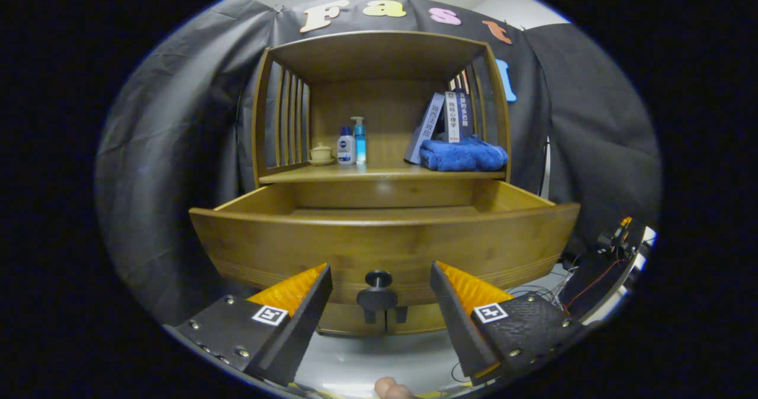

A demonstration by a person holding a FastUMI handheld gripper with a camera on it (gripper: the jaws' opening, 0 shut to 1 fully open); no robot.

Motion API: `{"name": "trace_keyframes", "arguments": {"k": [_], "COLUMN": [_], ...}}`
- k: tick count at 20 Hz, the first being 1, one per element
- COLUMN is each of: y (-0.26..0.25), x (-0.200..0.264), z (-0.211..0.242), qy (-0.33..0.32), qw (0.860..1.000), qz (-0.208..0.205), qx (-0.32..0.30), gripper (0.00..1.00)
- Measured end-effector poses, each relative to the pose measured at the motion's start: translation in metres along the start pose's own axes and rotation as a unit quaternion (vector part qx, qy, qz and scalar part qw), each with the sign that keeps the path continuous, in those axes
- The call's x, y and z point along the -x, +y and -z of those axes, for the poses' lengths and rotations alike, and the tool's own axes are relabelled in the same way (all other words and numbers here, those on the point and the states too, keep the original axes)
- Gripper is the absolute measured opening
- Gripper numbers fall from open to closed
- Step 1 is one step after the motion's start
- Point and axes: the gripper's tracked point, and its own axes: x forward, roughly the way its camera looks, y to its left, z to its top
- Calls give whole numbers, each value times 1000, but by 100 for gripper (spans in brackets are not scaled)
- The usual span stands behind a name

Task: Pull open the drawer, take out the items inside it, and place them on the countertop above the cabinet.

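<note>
I see the drawer [384, 242] pulled out below the countertop [379, 173], its knob [378, 279] sitting between my gripper's [380, 280] spread fingers, which hold nothing. I judge the opening done. Whatever is inside hides behind the drawer's front, so lifting it out remains.

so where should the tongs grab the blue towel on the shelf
Grip the folded blue towel across its rounded front fold, coming straight in from the front over the open drawer. Books stand behind it and the slatted side is right beside it. The tongs are open, flanking the drawer knob.
</note>
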Motion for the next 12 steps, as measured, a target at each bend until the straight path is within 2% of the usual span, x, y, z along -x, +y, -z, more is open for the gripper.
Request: {"name": "trace_keyframes", "arguments": {"k": [4,7,9,12], "y": [6,13,22,20], "x": [6,-9,-34,-74], "z": [-49,-78,-86,-72], "qy": [-9,3,28,99], "qw": [1000,1000,1000,995], "qz": [2,1,-11,-11], "qx": [10,0,0,30], "gripper": [98,98,98,98]}}
